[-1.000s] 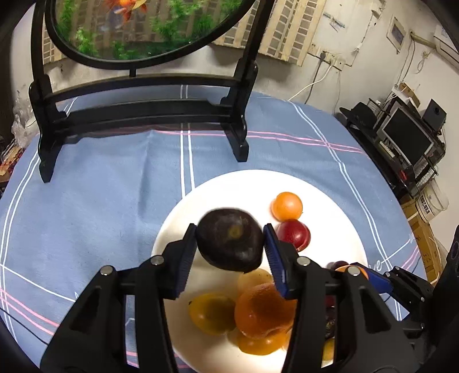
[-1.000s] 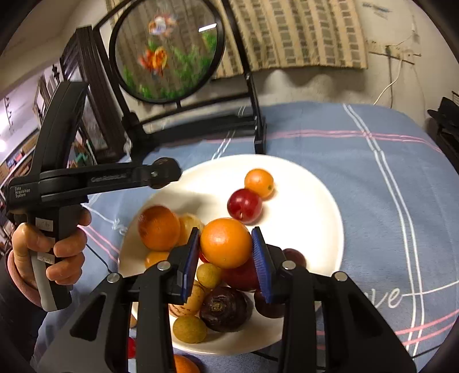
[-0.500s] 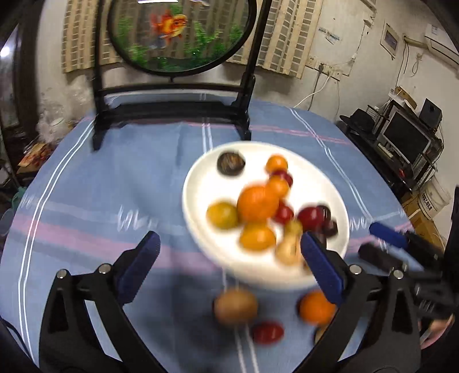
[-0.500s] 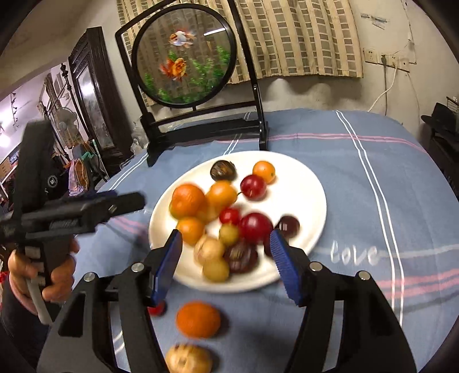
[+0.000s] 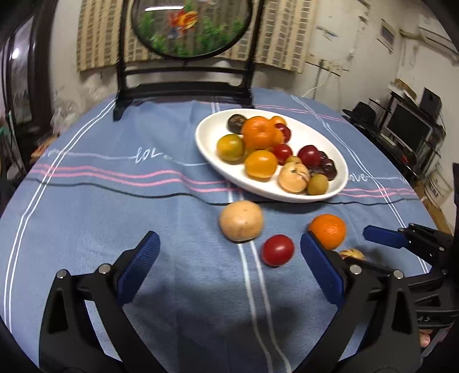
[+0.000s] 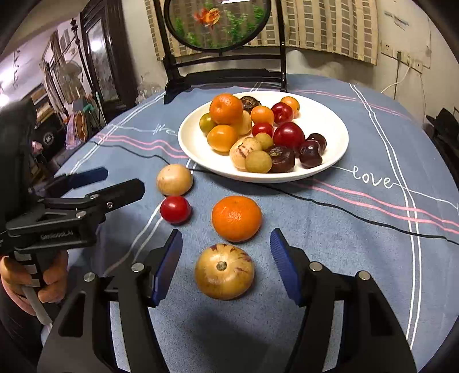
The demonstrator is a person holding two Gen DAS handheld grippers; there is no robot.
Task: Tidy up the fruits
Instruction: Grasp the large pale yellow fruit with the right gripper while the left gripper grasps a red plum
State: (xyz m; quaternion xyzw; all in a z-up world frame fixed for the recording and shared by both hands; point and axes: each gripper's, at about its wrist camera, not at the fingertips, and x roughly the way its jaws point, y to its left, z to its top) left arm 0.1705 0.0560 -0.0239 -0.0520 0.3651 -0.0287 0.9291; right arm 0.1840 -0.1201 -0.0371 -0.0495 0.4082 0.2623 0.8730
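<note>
A white plate [image 5: 212, 137] [image 6: 321, 120] holds several fruits: oranges, red and dark plums, small yellow-green ones. On the blue cloth in front of it lie a tan round fruit [image 5: 241, 220] [image 6: 174, 180], a red tomato [image 5: 277, 250] [image 6: 175, 209], an orange [image 5: 328, 231] [image 6: 236, 218] and a striped yellow fruit [image 6: 224, 271] [image 5: 351, 254]. My left gripper [image 5: 229, 269] is open and empty, low over the cloth. My right gripper [image 6: 226, 261] is open and empty, its jaws either side of the striped fruit.
A black stand with a round fish picture [image 5: 186, 25] [image 6: 218, 23] stands at the table's far edge. A thin black cable [image 6: 344, 211] runs across the cloth in front of the plate. Shelves with electronics [image 5: 407, 129] are off to the right.
Both grippers let go of their fruits onto the plate, opened and pulled back towards me. They now sit lower, over the loose fruits on the cloth.
</note>
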